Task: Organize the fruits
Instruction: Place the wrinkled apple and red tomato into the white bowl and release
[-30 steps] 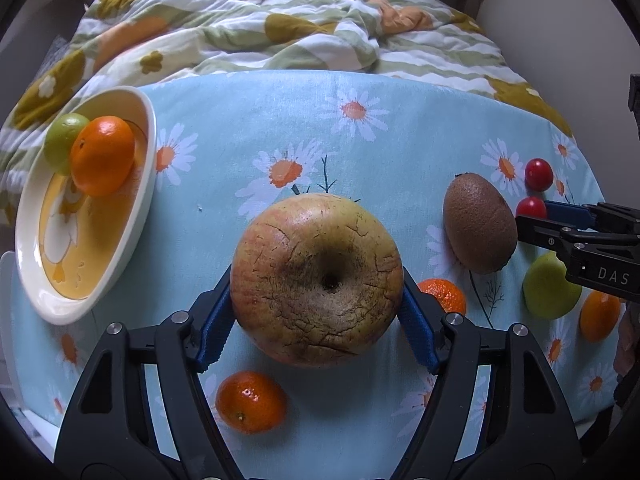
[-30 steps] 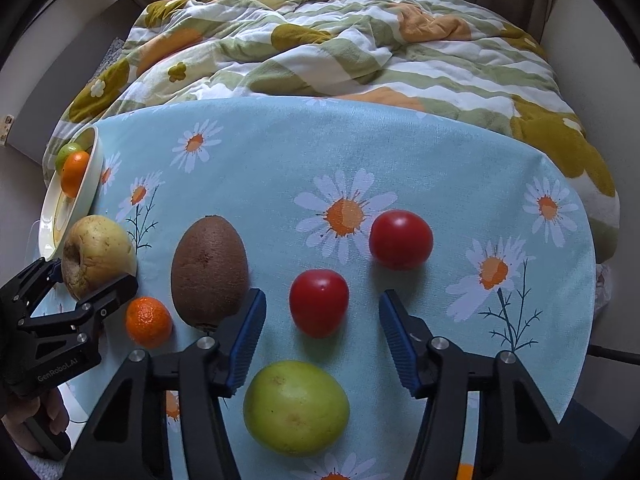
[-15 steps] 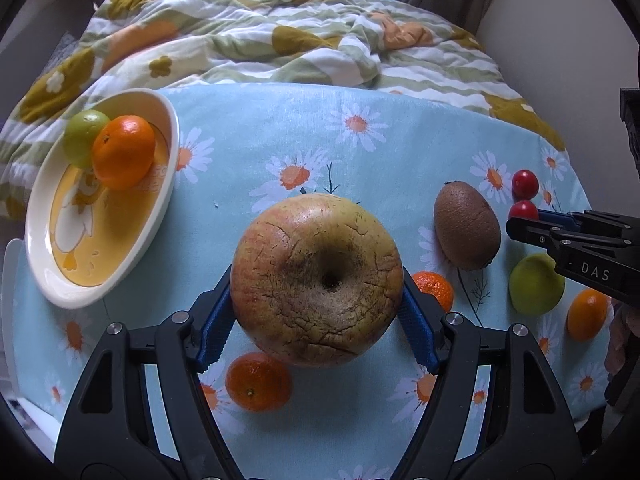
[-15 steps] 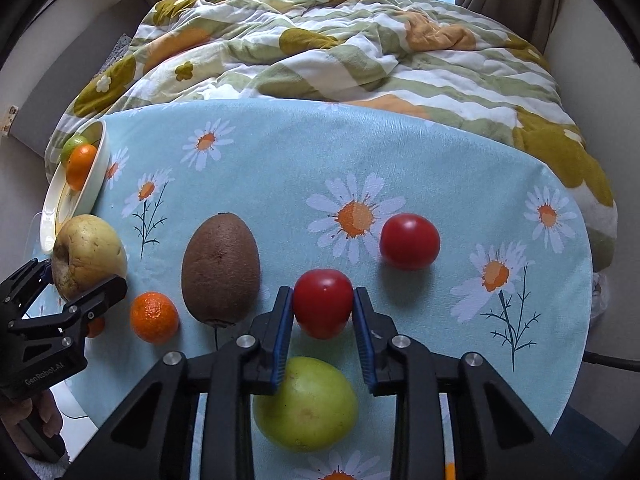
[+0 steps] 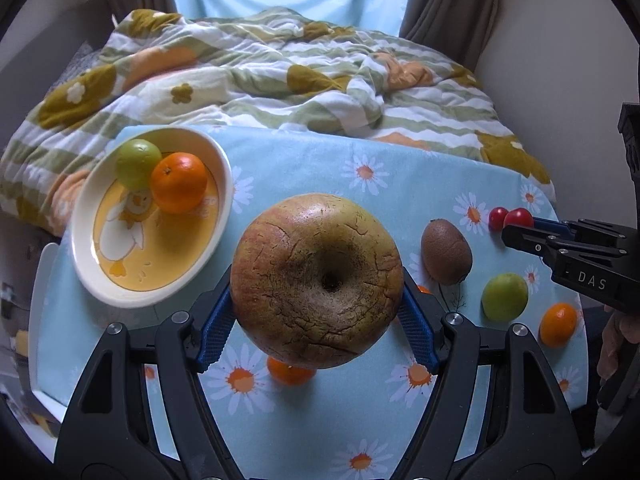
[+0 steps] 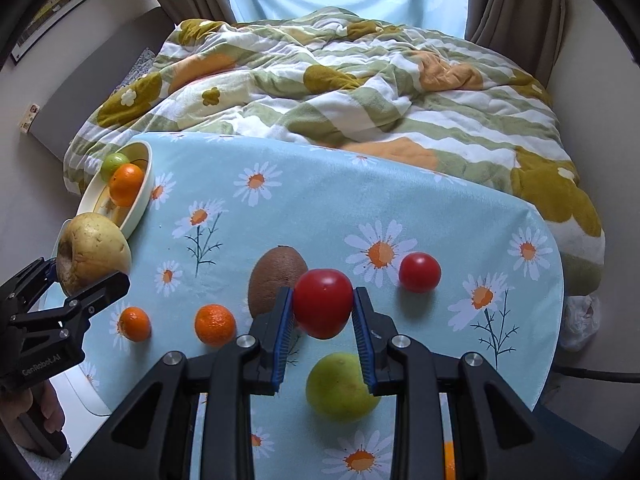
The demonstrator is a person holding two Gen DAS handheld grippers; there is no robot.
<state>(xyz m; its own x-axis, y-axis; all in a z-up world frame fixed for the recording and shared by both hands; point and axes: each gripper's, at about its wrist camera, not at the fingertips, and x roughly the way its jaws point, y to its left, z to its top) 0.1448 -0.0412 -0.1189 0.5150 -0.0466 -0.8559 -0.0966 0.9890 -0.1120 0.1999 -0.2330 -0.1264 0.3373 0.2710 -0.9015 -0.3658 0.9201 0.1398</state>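
A red tomato hangs clear of the daisy-print bench, pinched between the blue pads of the right tongs. A second ago those jaws stood open around it as it lay on the cloth; they have just closed and now clamp the fruit at its sides, lifted. A second tomato lies on the cloth just to the right, with a kiwi behind the left pad and a green fruit below.

In the left view the big russet apple sits wedged in the left tongs, pads pressing its flanks, jaws set wide to take its girth. That grip has not changed, but the bench has dropped away: more cloth and a tangerine show beneath the apple than a second ago.

Both fruits are thus in the air at once. The yellow duck bowl, already holding an orange and a green fruit, stands at the bench's left edge, the likely drop point and nearer the apple. Tangerines and the rest wait on the cloth.
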